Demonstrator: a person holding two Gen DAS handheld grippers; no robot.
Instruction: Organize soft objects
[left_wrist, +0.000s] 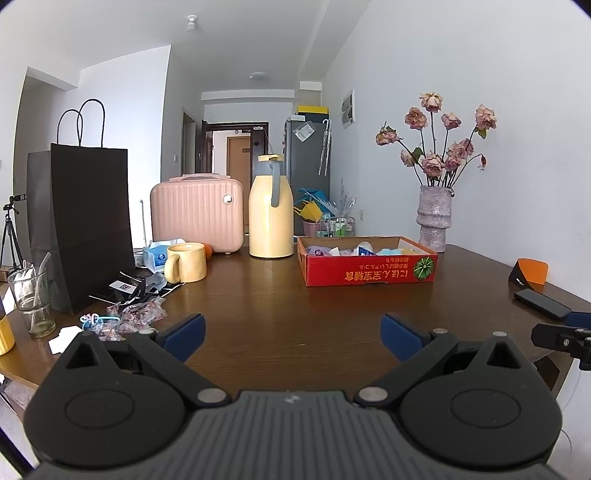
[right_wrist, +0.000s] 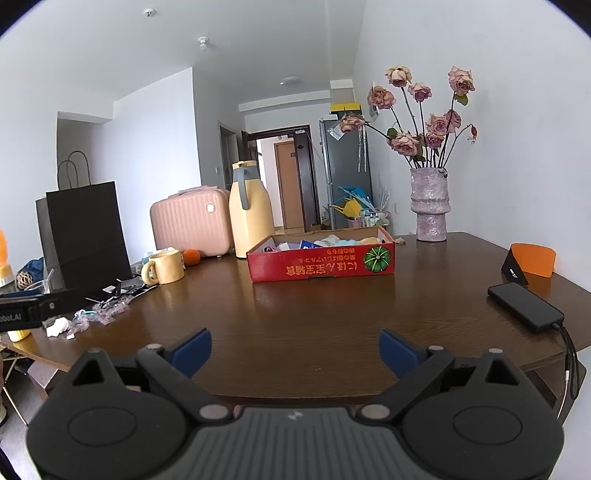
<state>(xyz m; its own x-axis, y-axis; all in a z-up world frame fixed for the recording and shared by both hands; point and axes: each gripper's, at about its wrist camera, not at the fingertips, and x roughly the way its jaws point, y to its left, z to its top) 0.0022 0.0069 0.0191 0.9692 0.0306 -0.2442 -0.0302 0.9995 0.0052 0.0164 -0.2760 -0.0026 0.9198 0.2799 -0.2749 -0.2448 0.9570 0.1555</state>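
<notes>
Two wrist views over a dark wooden worktop (left_wrist: 277, 295). The left gripper (left_wrist: 291, 338) and the right gripper (right_wrist: 295, 352) both hovered low above its near edge, each with blue pads spread wide and nothing between them.

The task's receptacle appeared to be the red cardboard box (left_wrist: 369, 271), which stood toward the far side of the worktop, just beside a yellow thermos jug (left_wrist: 270, 210) and near a vase of dried roses (left_wrist: 434, 221). Inside it lay a mixed heap of pale, soft-looking items (right_wrist: 332, 240); their exact kinds could not be told.

A scatter of small clear packets (left_wrist: 136, 314) lay at the left of the worktop, in front of a black paper bag (left_wrist: 85, 229) and near a yellow mug (left_wrist: 186, 262). Whether these counted as soft objects was unclear.

Judged from this arrangement, most of the sorting seemed complete: the box was filled and the middle of the worktop bare. What remained, if anything, was probably the left-hand scatter. A dark phone (right_wrist: 524, 306) and an orange-faced stand (right_wrist: 530, 264) at the right looked rigid and unrelated.
</notes>
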